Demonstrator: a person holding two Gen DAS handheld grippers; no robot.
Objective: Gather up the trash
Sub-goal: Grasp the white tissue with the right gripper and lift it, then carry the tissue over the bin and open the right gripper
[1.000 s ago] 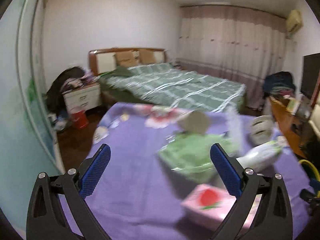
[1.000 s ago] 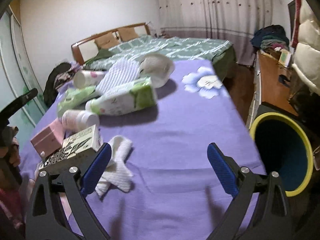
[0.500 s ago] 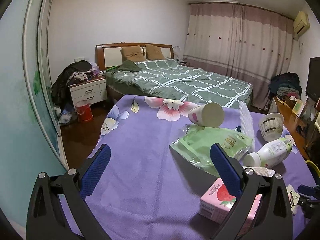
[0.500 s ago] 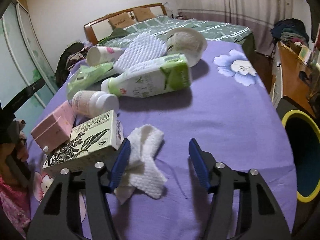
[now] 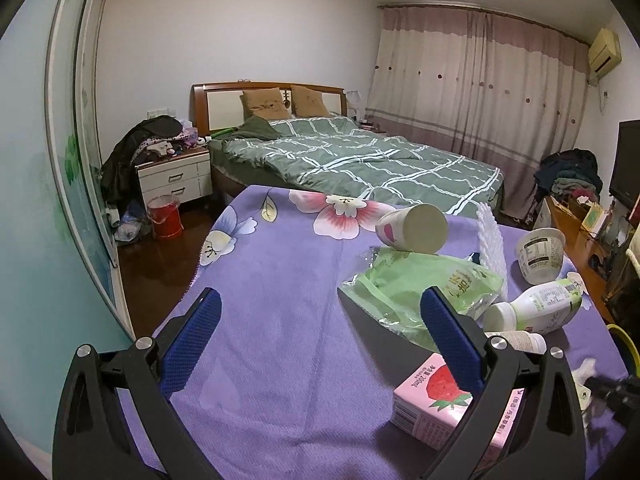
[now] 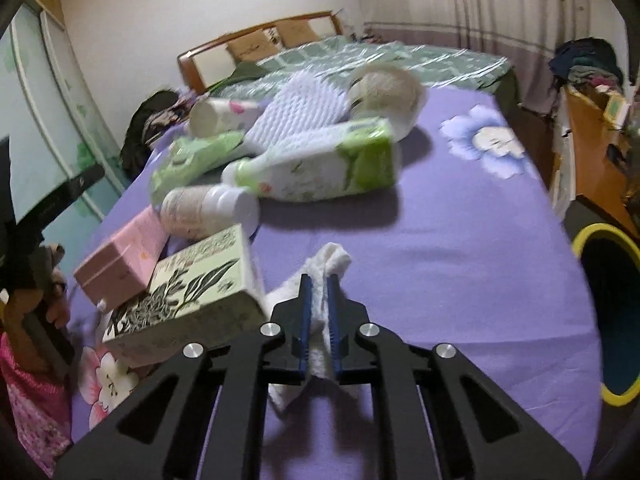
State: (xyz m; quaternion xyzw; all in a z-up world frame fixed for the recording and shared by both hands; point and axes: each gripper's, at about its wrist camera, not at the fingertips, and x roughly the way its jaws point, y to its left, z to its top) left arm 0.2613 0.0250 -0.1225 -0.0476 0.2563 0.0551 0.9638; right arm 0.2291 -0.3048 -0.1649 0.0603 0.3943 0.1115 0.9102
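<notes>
Trash lies scattered over the purple-clothed surface (image 6: 460,240): a green-and-white bottle (image 6: 320,168) on its side, a small white bottle (image 6: 208,212), a leaf-printed box (image 6: 188,292), a pink carton (image 6: 120,256), a green bag (image 6: 192,160) and two tipped cups further back. Everything rests flat or toppled, as discarded things would, loosely clustered toward one side of the cloth. Just off the surface's edge stands a dark bin with a yellow rim (image 6: 600,240), its mouth facing the pile, most likely so that each piece can go straight in.

The right claw (image 6: 319,308) is pressed nearly together, pinching a crumpled white tissue (image 6: 332,258) between its blue pads; the tissue bulges out past the tips and hangs below them, right beside the printed box. The left claw (image 5: 320,336) is spread wide over bare cloth, holding nothing, with the pink carton just beside its right finger.
</notes>
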